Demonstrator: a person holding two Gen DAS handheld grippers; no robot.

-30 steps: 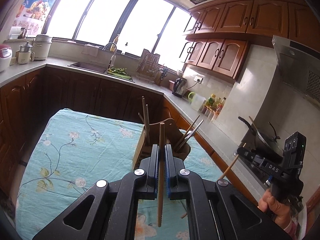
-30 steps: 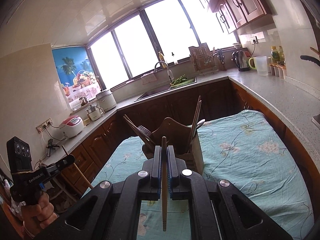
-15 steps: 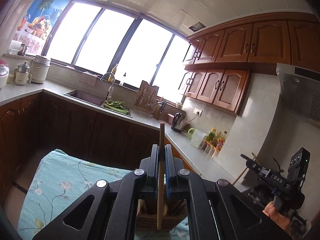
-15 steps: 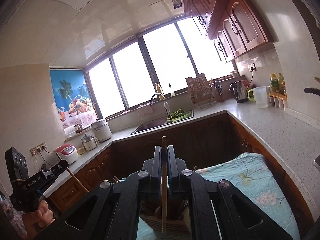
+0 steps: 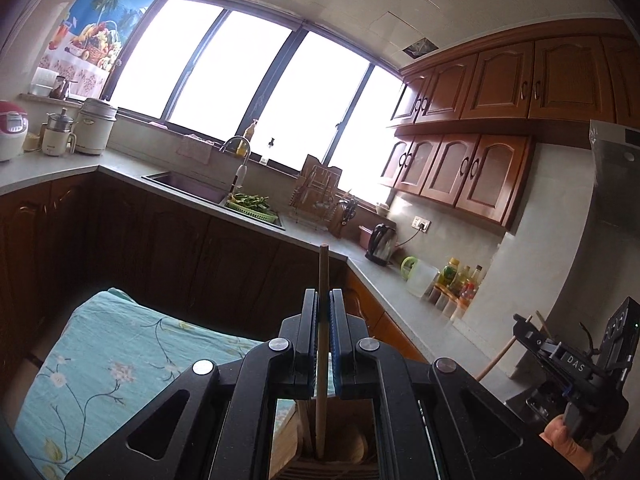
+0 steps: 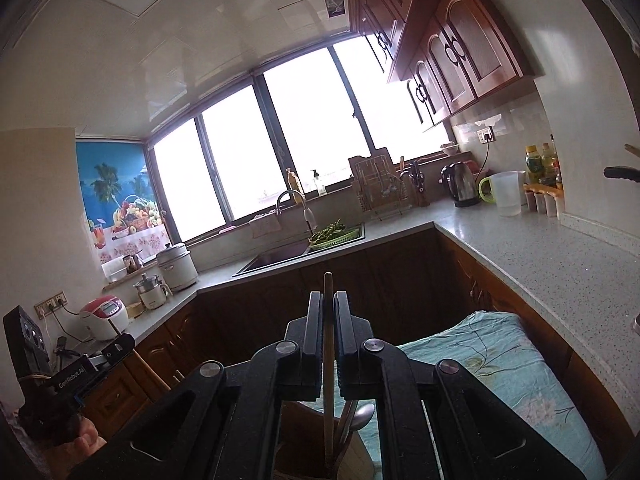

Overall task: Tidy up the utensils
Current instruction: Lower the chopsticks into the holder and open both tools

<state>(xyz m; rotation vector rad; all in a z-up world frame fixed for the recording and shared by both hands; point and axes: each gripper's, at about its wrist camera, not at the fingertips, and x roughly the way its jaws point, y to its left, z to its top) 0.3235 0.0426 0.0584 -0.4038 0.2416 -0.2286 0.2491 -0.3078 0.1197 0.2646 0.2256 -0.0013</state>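
Both my tongs tipped back down since earlier; left tongs (image 5: 323, 312) pinch chopstick (image 5: 322, 280) upright, right tongs (image 6: 328, 316) pinch theirs; lower tips in holder (image 6: 304, 440), mostly hidden.

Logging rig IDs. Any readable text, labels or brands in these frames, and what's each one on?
"DAS": on the right gripper, seen from the left wrist camera.
"GenRobot.AI": on the left gripper, seen from the right wrist camera.
Too small or blurred to read: labels on the condiment bottles, the rice cooker panel, any brand on the kettle.
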